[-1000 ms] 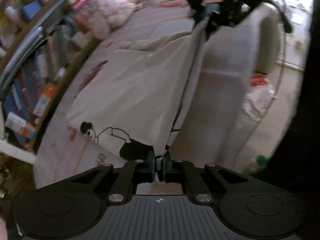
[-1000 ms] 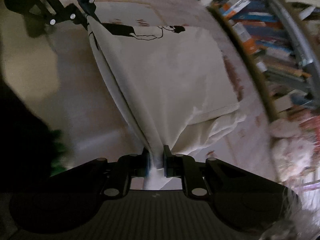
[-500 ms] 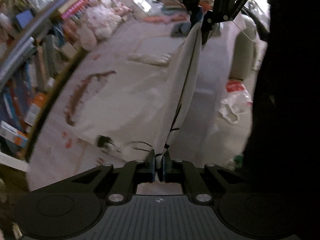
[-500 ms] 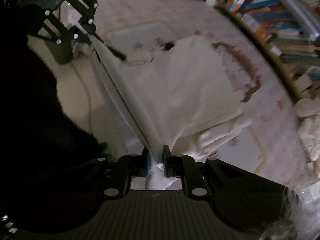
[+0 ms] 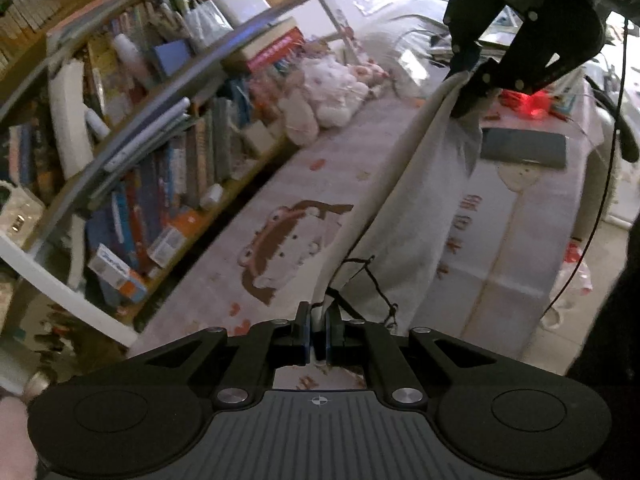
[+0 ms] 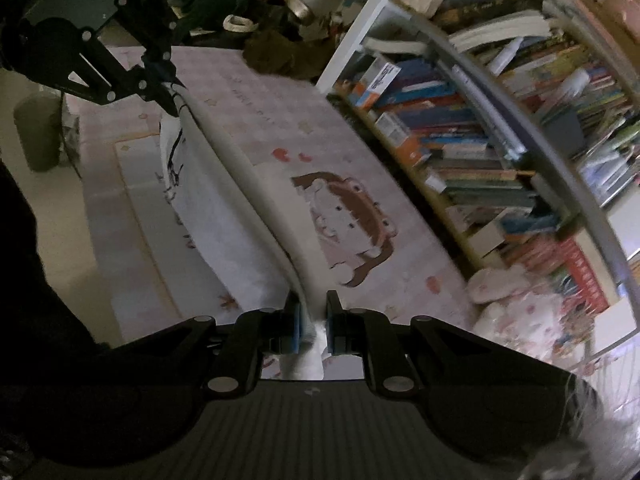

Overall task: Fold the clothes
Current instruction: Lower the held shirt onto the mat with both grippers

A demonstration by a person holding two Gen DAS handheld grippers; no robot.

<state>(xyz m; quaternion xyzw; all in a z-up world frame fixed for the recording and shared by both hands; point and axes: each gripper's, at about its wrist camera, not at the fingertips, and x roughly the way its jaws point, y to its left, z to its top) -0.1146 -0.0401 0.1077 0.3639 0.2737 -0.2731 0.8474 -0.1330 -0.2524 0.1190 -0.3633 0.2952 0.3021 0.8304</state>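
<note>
A white T-shirt (image 5: 404, 216) with a thin black line drawing hangs stretched in the air between both grippers, above a pink bed cover. My left gripper (image 5: 318, 330) is shut on one edge of the cloth at the bottom of the left wrist view. The right gripper (image 5: 466, 84) shows at the top right there, clamped on the other end. In the right wrist view my right gripper (image 6: 312, 326) is shut on the white T-shirt (image 6: 224, 216), which runs taut up to the left gripper (image 6: 174, 92) at the upper left.
The pink bed cover (image 6: 352, 152) carries a brown cartoon print (image 5: 280, 248). A crowded bookshelf (image 5: 140, 152) lines one side, with plush toys (image 5: 332, 92) against it. A dark phone (image 5: 524, 146) lies on the bed cover. A grey bin (image 6: 38, 132) stands on the floor.
Both grippers have risen with the shirt. The cloth that lay spread on the bed now hangs clear of it, drawn into a narrow taut band.
</note>
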